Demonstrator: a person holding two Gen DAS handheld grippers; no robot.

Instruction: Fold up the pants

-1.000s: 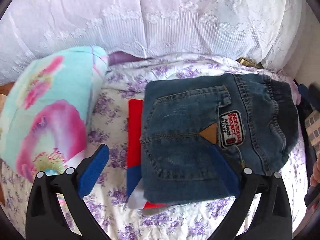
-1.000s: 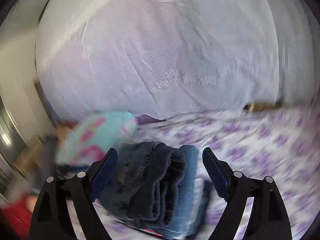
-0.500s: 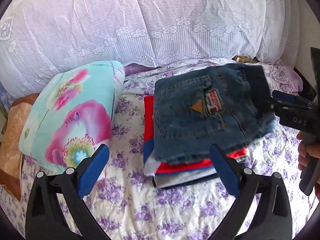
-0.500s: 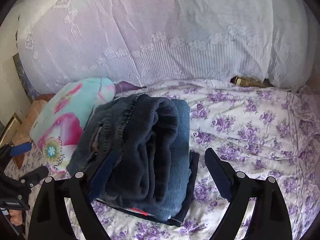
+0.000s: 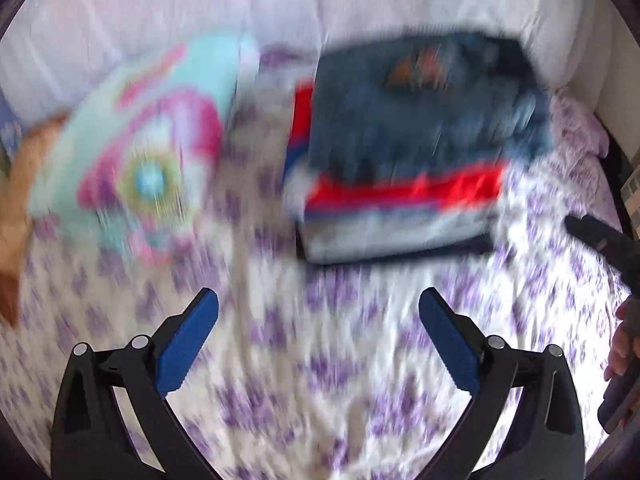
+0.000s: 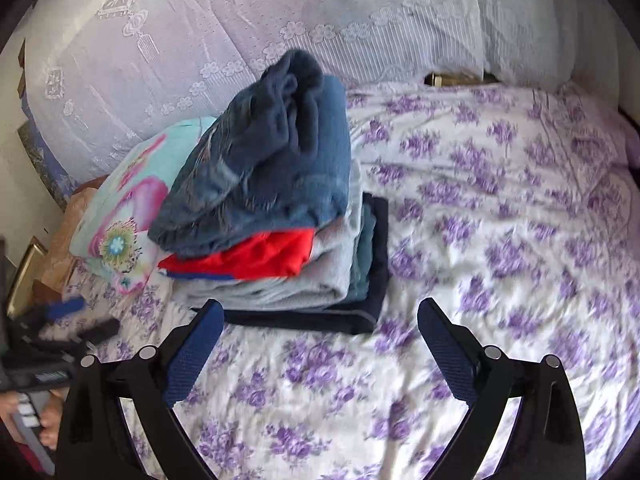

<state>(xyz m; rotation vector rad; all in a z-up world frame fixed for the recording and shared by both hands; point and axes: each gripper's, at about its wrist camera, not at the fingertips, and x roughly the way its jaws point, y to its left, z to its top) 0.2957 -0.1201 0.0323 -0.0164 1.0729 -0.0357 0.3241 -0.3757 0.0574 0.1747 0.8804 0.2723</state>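
Folded denim pants [image 6: 272,160] atop clothing stack [image 6: 320,280], waistband bunched

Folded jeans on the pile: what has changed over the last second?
Both grippers, left gripper and right gripper, have backed away from the folded jeans, jaws open and empty; a second ago they framed them closely. The jeans remain on top of the clothes stack, beside the floral pillow on the bed sheet.

Left gripper [image 5: 319,306]: fingers spread wide, nothing between them, view motion-blurred. Right gripper [image 6: 317,316]: fingers spread wide too, empty. Each gripper shows at the edge of the other's view, hand-held; bare fingers [image 6: 50,420] wrap the left handle.
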